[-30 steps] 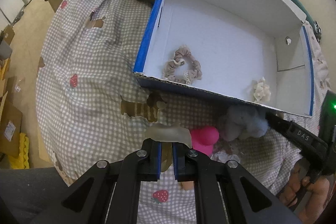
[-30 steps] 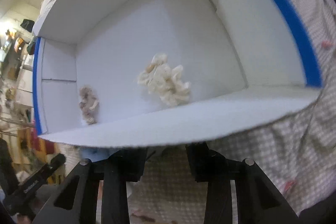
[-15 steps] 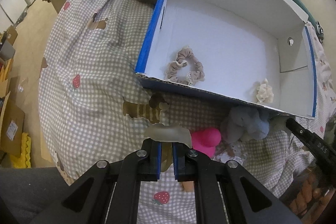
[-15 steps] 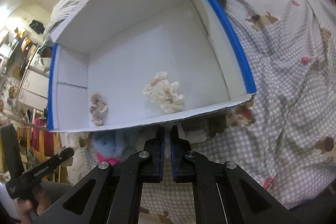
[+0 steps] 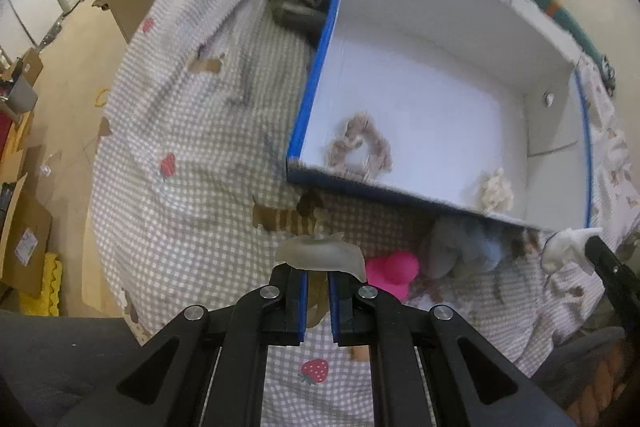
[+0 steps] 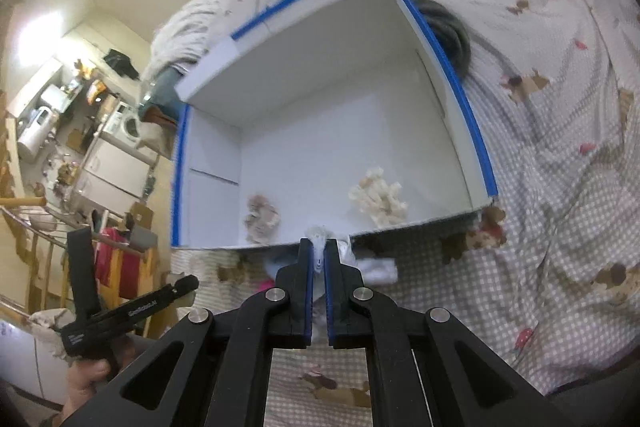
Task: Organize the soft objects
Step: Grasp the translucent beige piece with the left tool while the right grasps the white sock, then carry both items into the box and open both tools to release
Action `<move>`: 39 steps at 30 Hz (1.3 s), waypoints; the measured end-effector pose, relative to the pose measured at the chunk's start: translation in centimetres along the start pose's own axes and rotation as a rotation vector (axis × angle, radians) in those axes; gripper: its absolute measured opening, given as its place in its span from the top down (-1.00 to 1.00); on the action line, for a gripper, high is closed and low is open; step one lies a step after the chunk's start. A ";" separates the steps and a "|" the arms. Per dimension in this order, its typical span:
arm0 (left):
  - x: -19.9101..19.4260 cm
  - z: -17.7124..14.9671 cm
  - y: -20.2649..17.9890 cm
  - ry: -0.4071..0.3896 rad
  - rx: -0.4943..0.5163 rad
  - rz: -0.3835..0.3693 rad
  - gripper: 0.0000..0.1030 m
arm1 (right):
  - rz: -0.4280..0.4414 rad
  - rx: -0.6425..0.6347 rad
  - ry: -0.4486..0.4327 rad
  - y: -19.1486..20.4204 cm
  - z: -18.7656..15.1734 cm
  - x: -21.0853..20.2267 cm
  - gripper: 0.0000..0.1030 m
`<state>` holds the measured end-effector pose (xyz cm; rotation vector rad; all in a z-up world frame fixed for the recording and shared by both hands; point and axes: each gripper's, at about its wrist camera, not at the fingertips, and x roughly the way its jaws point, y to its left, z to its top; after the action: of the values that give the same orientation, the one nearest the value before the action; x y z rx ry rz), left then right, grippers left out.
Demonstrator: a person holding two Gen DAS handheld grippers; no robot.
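The left gripper [image 5: 318, 277] has its jaws pinched narrow on a translucent, whitish floppy piece [image 5: 320, 253] that sticks up past the fingertips. It sits above the gingham bedspread [image 5: 188, 195], just in front of the box's near wall. The right gripper [image 6: 319, 259] is also squeezed nearly closed, on a white fuzzy soft toy [image 6: 320, 247] held right at the front rim of the box; from the left wrist view that same toy [image 5: 568, 245] shows at the far right edge, by the box's front corner.

The white cardboard box [image 5: 440, 27] has blue tape along its rims and tall walls, with lots of bare floor inside toward the back. Only two things are in it, both hugging the near wall: a beige scrunchie [image 5: 360, 151] toward the left corner and a cream scrunchie [image 5: 496, 189] toward the right one, well apart from each other.

Outside, the strip between the box's front wall and the edge of the bed is the crowded part. A hot pink soft toy [image 5: 394, 269] sits just right of the left gripper, touching a grey-blue plush [image 5: 460, 247] that's tucked right up against the box's front wall. A dark grey garment [image 5: 300, 3] lies against the box's left wall further back. The bedspread left of the box is mostly open.

As for writing: there's white lettering on the left gripper's handle [image 6: 132, 311] in the right wrist view, too blurry to read. A cardboard box on the floor [image 5: 24, 247] has a label, also unreadable.
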<state>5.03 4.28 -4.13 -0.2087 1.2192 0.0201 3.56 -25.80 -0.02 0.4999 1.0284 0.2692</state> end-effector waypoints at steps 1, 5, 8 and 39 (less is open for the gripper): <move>-0.6 0.2 0.0 -0.018 -0.003 -0.001 0.85 | 0.003 -0.012 -0.011 0.3 0.1 -0.5 0.87; -3.1 1.0 -0.7 -0.087 0.019 0.007 0.85 | 0.022 -0.047 -0.050 1.6 1.1 -2.4 0.87; -4.7 1.9 -1.3 -0.127 0.041 0.006 0.85 | 0.048 -0.064 -0.079 2.6 2.4 -3.7 0.87; 3.7 9.9 -7.2 -0.127 0.179 0.007 0.84 | -0.075 -0.119 -0.045 0.9 8.3 6.4 0.87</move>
<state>16.47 -1.44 -3.30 -0.0465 1.0879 -0.0687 13.94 -24.43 -0.86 0.3571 0.9790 0.2496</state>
